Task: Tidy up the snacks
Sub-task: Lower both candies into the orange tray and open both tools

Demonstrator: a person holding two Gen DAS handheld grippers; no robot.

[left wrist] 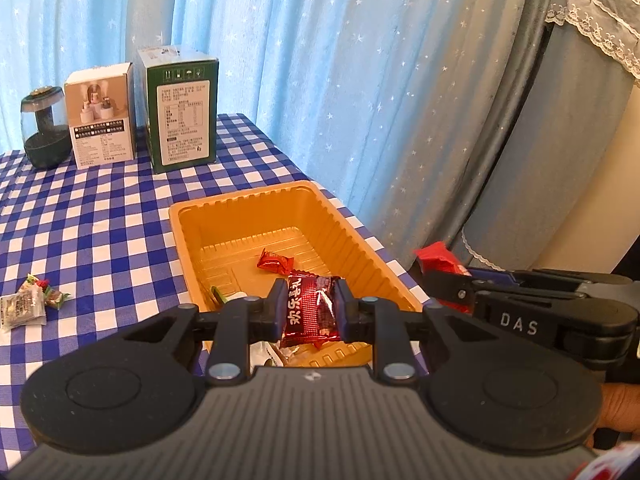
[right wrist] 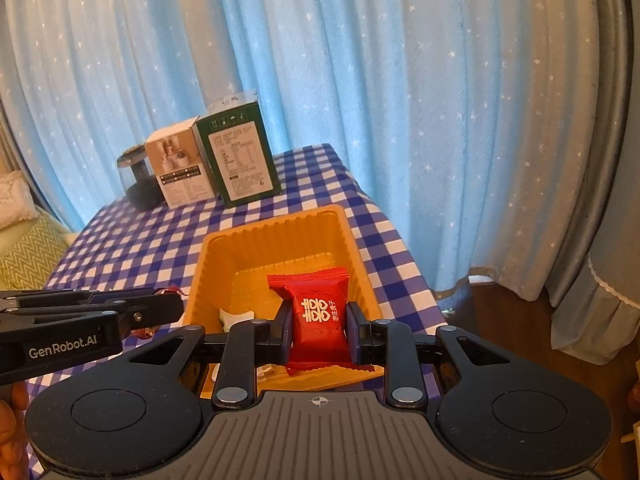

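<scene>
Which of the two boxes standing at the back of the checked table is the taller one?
The dark green box, printed with a white label panel, is taller. The shorter white box stands beside it, next to the dark glass jar.

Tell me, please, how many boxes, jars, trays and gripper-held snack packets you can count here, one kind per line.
Boxes: 2, the white box and the green box
Jars: 1, the dark jar
Trays: 1, the orange tray
Held packets: 2, dark red packet in left gripper, bright red packet in right gripper
Total: 6
</scene>
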